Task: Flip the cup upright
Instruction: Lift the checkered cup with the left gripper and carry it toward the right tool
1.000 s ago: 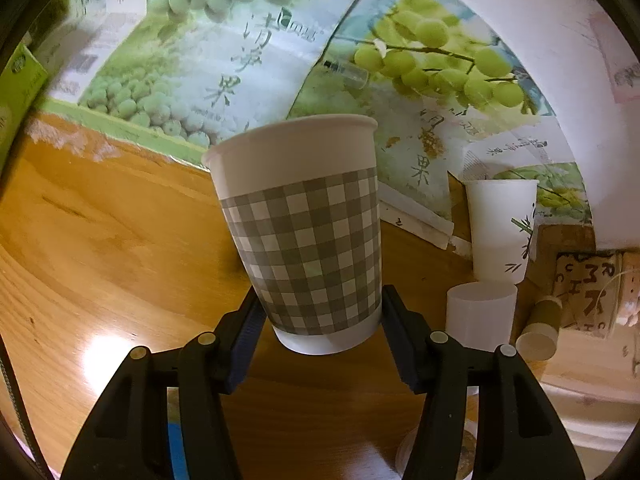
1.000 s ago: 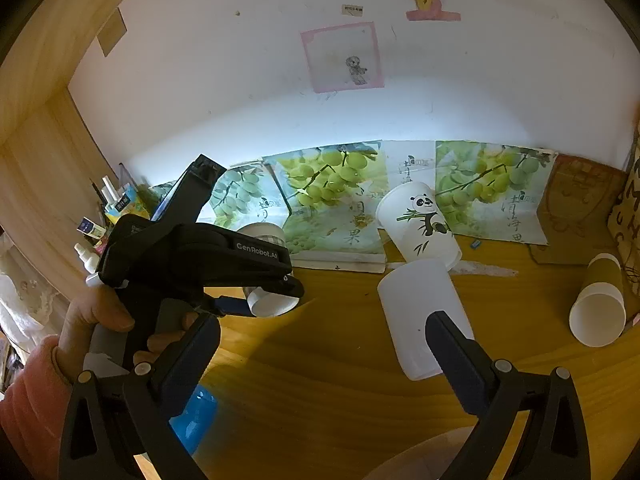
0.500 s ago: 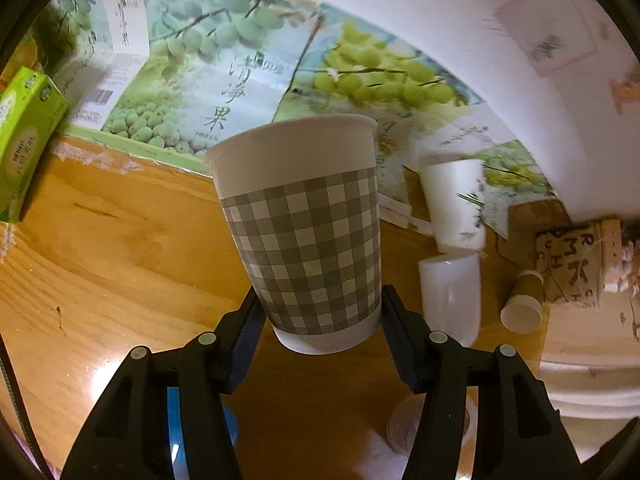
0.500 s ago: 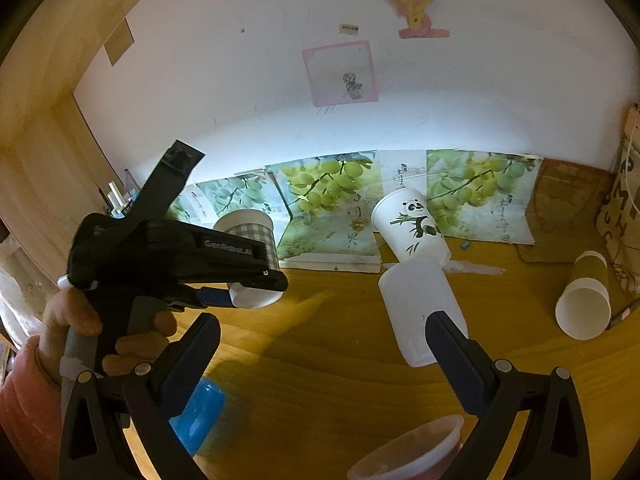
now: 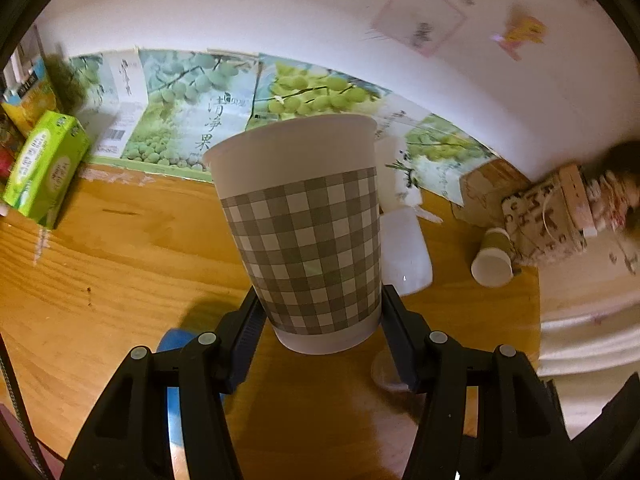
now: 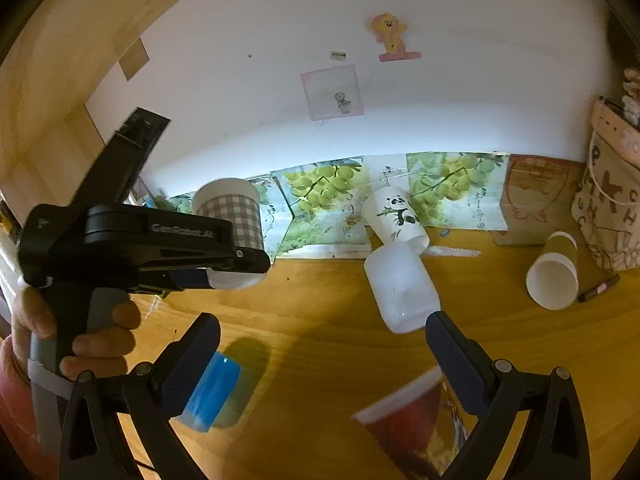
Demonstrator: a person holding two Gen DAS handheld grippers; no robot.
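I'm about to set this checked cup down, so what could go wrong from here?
The left gripper pinches the checked cup only near its base, high above the table, so it may tip or slip. The blue cup lies beneath and could block the landing.

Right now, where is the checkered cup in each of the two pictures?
Left wrist view: the checkered cup fills the middle, mouth up, clamped between the left gripper's fingers.
Right wrist view: it sits at the left, held above the table in that gripper.
Shared landmark: the frosted white cup lying on its side.
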